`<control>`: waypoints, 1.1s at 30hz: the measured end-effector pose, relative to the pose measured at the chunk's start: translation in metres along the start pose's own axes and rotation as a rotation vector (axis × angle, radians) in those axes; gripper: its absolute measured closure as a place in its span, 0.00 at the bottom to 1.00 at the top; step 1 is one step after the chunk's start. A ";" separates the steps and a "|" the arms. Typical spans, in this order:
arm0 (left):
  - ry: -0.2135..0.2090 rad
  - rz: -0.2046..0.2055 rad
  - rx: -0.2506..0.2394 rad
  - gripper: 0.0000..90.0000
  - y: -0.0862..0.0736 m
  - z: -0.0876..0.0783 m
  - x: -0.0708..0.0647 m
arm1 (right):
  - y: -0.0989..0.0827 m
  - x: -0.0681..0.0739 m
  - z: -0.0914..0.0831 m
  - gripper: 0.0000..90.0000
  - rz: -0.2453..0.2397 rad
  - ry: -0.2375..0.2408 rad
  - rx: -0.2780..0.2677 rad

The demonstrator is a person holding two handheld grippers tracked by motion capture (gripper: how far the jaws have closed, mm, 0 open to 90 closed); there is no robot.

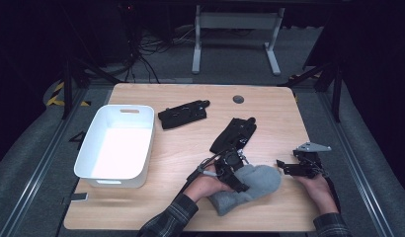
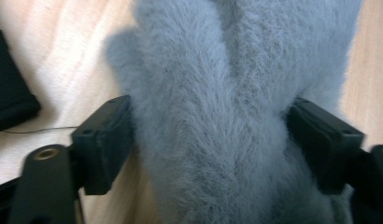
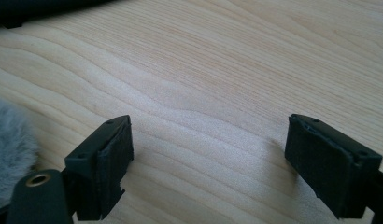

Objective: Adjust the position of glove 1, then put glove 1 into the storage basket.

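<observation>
The left tool [image 1: 238, 185] reaches in low from the near edge of the bench [image 1: 181, 148], its pads touching both sides of a fluffy grey mitten [image 1: 255, 185] that bulges between them. The right tool [image 1: 285, 166] rests just beside the mitten's rounded end, spread over bare wood. Open bench lies ahead of it. Two black gloves [image 1: 233, 133] and a white bin [image 1: 116, 145] sit farther off.
</observation>
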State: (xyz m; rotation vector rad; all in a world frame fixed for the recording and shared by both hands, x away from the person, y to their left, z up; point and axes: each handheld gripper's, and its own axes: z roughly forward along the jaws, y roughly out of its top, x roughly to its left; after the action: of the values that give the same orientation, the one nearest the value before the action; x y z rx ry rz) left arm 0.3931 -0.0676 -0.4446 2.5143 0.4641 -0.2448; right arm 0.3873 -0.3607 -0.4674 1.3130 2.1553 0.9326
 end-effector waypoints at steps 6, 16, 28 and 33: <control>-0.039 0.000 0.006 0.39 0.001 0.001 0.000 | 0.000 0.000 0.000 0.18 0.000 0.000 0.000; -0.099 0.006 0.045 0.66 0.004 -0.001 0.003 | 0.000 0.000 0.000 0.18 0.000 0.000 0.000; -0.098 0.013 0.008 0.76 0.003 -0.013 0.000 | 0.000 0.000 0.000 0.18 0.000 0.000 0.000; -0.079 0.005 -0.014 0.76 0.003 -0.026 0.000 | 0.000 0.000 0.000 0.18 0.000 0.000 0.000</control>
State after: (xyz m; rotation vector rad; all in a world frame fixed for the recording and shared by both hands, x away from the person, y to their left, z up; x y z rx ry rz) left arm 0.3958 -0.0549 -0.4216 2.4818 0.4267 -0.3367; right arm 0.3874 -0.3607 -0.4674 1.3134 2.1551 0.9328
